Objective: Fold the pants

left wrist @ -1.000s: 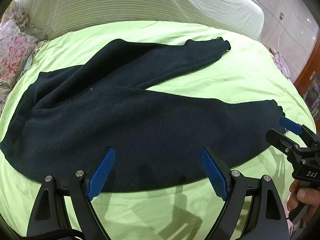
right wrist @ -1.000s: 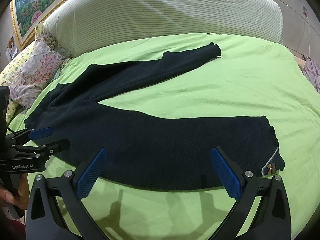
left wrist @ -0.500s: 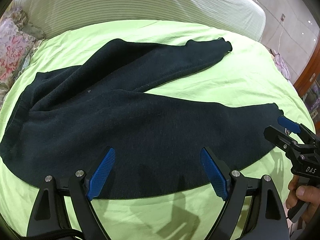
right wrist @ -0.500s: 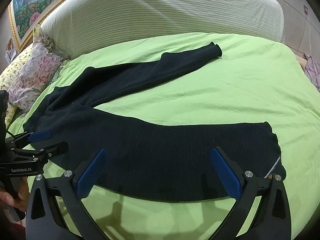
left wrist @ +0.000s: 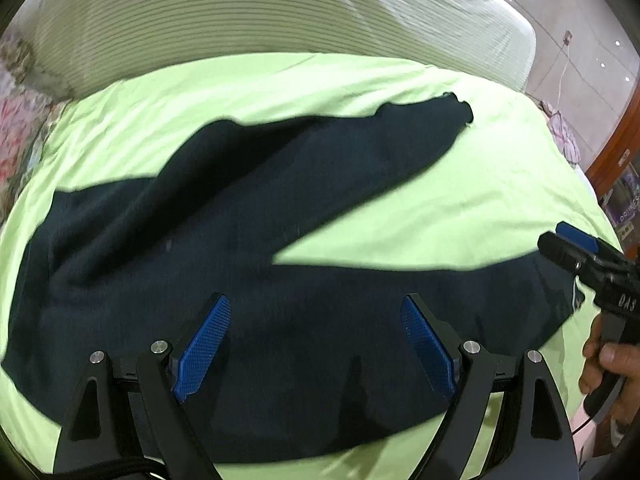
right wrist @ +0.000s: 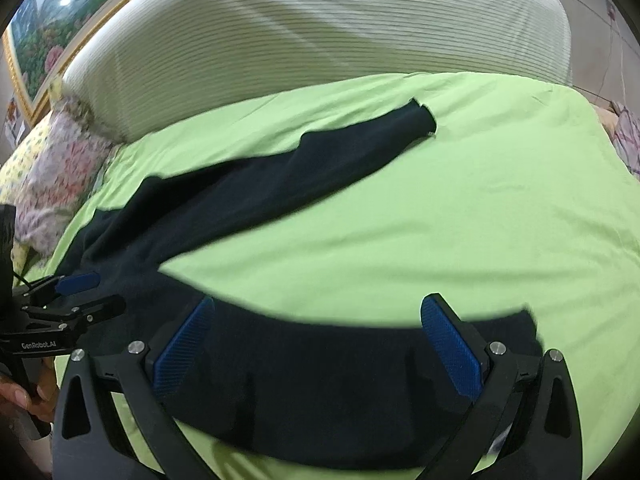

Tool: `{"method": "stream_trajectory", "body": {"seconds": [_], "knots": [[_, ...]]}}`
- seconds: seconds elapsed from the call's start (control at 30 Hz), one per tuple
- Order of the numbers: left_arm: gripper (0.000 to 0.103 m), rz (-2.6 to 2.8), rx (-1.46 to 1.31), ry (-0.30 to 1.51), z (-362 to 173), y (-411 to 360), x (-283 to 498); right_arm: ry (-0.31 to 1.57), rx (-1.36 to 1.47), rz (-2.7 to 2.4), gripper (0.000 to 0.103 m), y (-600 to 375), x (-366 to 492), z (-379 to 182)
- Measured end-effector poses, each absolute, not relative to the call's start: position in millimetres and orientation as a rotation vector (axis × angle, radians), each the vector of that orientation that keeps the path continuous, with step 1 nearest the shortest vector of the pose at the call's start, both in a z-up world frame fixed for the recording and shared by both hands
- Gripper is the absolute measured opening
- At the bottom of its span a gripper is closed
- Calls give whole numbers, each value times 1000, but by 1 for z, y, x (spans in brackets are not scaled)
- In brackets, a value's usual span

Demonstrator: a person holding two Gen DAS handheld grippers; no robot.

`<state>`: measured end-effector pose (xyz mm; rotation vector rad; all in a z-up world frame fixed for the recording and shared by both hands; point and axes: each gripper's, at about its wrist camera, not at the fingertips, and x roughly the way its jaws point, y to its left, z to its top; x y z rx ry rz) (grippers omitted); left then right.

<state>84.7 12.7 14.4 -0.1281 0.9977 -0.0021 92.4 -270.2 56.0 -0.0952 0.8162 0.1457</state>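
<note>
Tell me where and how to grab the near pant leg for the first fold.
Take the near leg at its edge closest to you, coming in low from the front. It lies flat on the green sheet, so each open gripper should pinch a thin hem: the right gripper near the cuff end, the left gripper toward the waist. The far leg splays away, so lifting over onto it looks workable.

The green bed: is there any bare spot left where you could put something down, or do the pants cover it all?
Bare green sheet shows in the wedge between the two legs of the pants, across the right side beyond the far leg's cuff, and in a strip along the striped headboard. It is crowded near the front edge, where the near leg lies under the left gripper and right gripper, both with jaws open.
</note>
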Motion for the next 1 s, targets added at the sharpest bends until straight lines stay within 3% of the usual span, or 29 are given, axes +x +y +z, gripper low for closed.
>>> {"method": "stream_trajectory", "body": {"seconds": [0.43, 0.7, 0.8, 1.0], "knots": [[88, -19, -22, 1028, 28, 39, 212, 835, 30, 141, 102, -305, 212, 96], [88, -74, 20, 1126, 5, 60, 273, 894, 72, 124, 102, -333, 309, 102], [87, -104, 17, 1175, -8, 64, 284, 935, 72, 134, 97, -340, 342, 94], [84, -149, -17, 1248, -24, 69, 300, 1023, 87, 144, 73, -348, 392, 71]]}}
